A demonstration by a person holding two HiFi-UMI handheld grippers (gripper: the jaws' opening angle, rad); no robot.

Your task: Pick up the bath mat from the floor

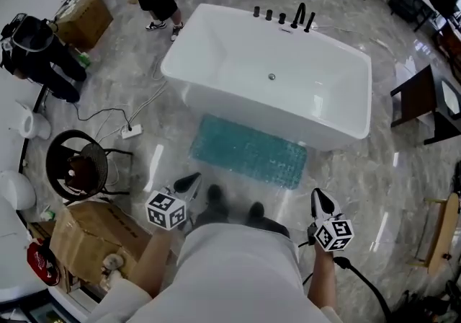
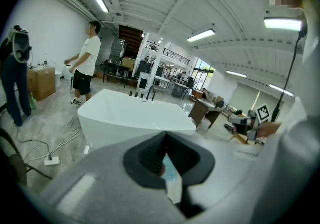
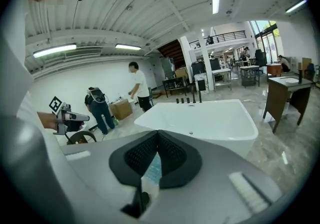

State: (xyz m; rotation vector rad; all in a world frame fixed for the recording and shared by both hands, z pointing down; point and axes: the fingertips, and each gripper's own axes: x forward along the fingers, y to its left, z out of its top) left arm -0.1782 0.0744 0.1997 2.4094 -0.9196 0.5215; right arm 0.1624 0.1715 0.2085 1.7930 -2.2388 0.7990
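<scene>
1. Bath mat (image 1: 248, 150): teal, bumpy, flat on the glossy marble floor at centre frame in the head view. Its far long edge sits right against the base of the white bathtub (image 1: 274, 69). Not lifted yet.
2. Left gripper (image 1: 189, 183) and right gripper (image 1: 322, 202): both low in frame, on the near side of the mat and apart from it. Each gripper view shows the pads pressed together with nothing between them, only a teal sliver of mat visible past the tips. Both empty.
3. Risk: going down with closed jaws just pokes or shoves the mat. They need to open before contact.
4. Risk: the mat looks thin and lies flush, so there is no raised edge to get a jaw under. The tip will likely skate on the polished floor and push the mat toward the tub rather than pinch it.
5. Risk: if the underside has suckers, which I can't tell from here, a straight pull could slip out of the pads. Peeling from a corner looks safer.
6. Risk: the mat is probably limp. A one-point grip would let it hang and drag, so grab the two near corners, one per gripper.
7. Risk: the wearer's shoes (image 1: 216, 195) are just beside the near edge. Standing on it would pin the mat.
8. Power strip (image 1: 131, 130) and its cable, left of centre, are well apart from the mat. That's only a trip hazard if stepping that way.
</scene>
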